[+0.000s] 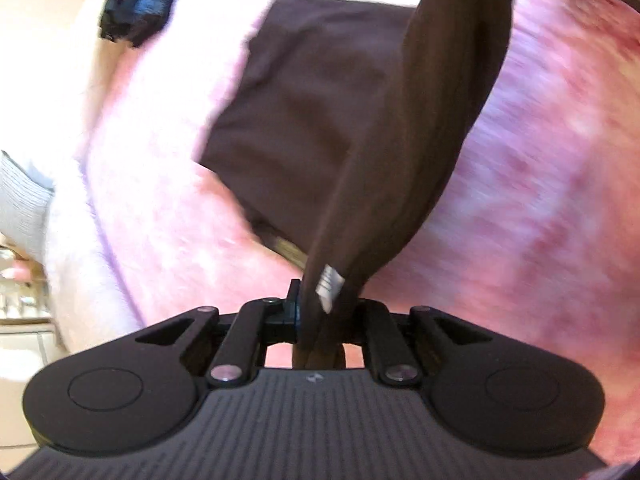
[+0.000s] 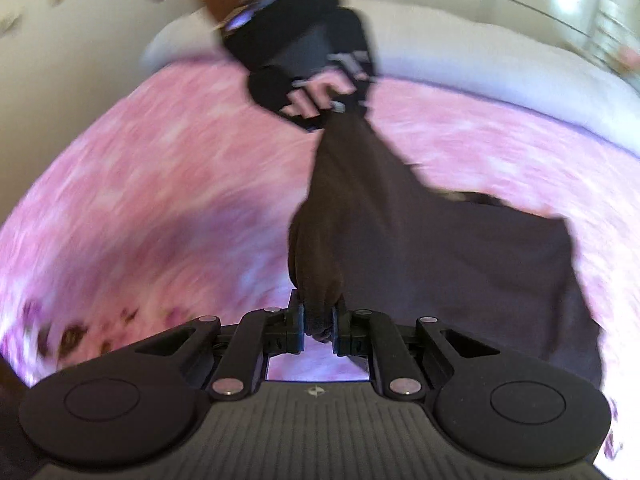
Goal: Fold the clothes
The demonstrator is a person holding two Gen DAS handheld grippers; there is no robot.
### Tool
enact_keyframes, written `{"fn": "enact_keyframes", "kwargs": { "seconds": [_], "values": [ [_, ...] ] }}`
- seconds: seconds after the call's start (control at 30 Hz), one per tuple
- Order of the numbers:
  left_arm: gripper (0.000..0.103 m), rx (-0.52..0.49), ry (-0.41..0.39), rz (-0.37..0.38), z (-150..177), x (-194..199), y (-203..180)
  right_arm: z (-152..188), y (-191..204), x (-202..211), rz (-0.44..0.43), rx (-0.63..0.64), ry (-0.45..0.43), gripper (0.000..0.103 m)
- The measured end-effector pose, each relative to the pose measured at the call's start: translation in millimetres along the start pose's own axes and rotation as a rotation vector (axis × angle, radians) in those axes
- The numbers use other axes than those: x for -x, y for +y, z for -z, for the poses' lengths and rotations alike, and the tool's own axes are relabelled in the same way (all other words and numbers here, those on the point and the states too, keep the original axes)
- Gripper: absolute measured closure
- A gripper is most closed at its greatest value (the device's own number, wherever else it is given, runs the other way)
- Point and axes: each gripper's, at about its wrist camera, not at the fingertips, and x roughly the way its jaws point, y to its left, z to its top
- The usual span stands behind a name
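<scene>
Pink blanket (image 1: 540, 184) spreads over a bed under both grippers, mottled and blurred in both views; white bedding (image 2: 480, 52) runs along its far edge in the right wrist view, with a pale wall beyond. Left gripper (image 1: 320, 312) is clamped on a bunched edge of a dark brown garment (image 1: 320, 120); the cloth fills the gap between the jaws, and a small white tag (image 1: 330, 286) hangs just ahead of them. From that grip the garment rises in a taut fold up and away, while a flat rectangular part of it lies on the blanket ahead and slightly left. Far ahead to the left, a folded pile (image 1: 136, 0) in dark blue and red sits near the blanket's edge. A grey ribbed sleeve (image 1: 24, 208) shows at the far left. Right gripper (image 2: 319, 322) is likewise clamped on a gathered wad of the same garment (image 2: 460, 260), cloth pinched between its blue-lined pads. Straight ahead of it, a hand (image 2: 316, 96) in a black fingerless glove, with a watch at the wrist, holds the other gripper, from which the cloth hangs stretched. Garment's loose body drapes down to the right, above the blanket.
</scene>
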Motion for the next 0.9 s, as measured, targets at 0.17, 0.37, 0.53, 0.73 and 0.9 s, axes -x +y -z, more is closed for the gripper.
{"fn": "enact_keyframes", "kwargs": {
  "seconds": [0.17, 0.37, 0.53, 0.73, 0.9],
  "values": [
    [0.093, -0.026, -0.002, 0.025, -70.6, -50.5, 81.7, 7.5, -96.4, 32.3, 0.123, -0.196, -0.048, 0.091],
    [0.089, -0.031, 0.003, 0.142, -132.1, -146.3, 140.2, 50.2, -210.1, 19.7, 0.175, -0.403, -0.004, 0.091],
    [0.084, 0.047, 0.017, 0.231, -138.6, -197.5, 159.0, 99.6, -272.1, -13.2, 0.134, -0.586, 0.047, 0.091],
    [0.056, 0.142, 0.033, 0.338, -146.3, -258.8, 181.5, 136.5, -312.9, -42.4, 0.110, -0.770, 0.070, 0.090],
    [0.045, 0.478, -0.012, 0.376, -111.7, -255.9, 220.4, 153.5, -322.2, -41.8, 0.122, -0.903, 0.054, 0.078]
  ]
}}
